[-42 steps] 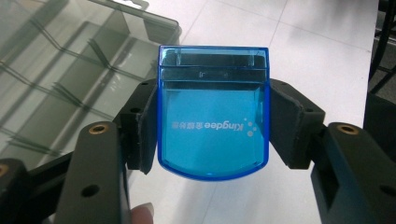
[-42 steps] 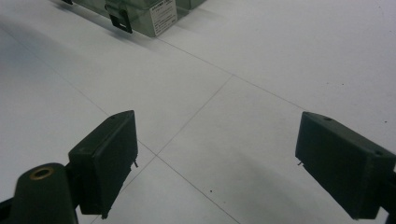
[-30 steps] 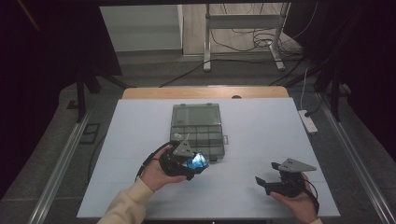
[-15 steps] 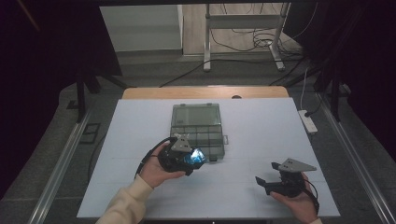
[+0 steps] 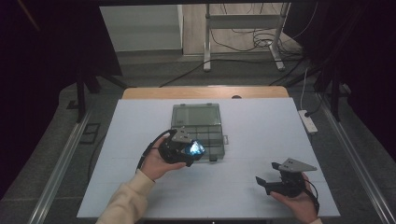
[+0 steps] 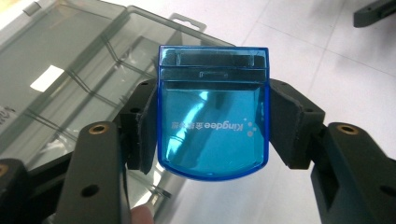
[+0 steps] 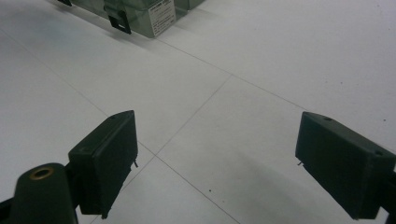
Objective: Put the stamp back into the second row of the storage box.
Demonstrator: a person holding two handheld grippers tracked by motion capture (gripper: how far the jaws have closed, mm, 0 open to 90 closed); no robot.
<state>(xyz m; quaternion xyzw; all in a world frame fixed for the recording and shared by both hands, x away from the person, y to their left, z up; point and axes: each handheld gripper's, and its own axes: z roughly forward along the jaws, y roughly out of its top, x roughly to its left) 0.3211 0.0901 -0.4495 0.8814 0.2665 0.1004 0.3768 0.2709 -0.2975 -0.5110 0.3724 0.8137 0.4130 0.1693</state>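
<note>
Holding blue case point(image 6: 213, 112) clenched in your left hand-held gripper point(image 5: 192, 151) beside closed organizer box point(image 5: 198, 127); right hand-held gripper point(image 5: 265, 182) idling released over worktop point(image 5: 261, 126). Placement apparently pending.

A white tabletop point(image 5: 261, 126) with faint seam lines carries one thing directly: a smoky clear compartment box point(image 5: 198, 126) (lid shut, dividers visible through it), lying flat toward twelve o'clock of centre. A bare wooden strip point(image 5: 205, 92) edges the far side.
</note>
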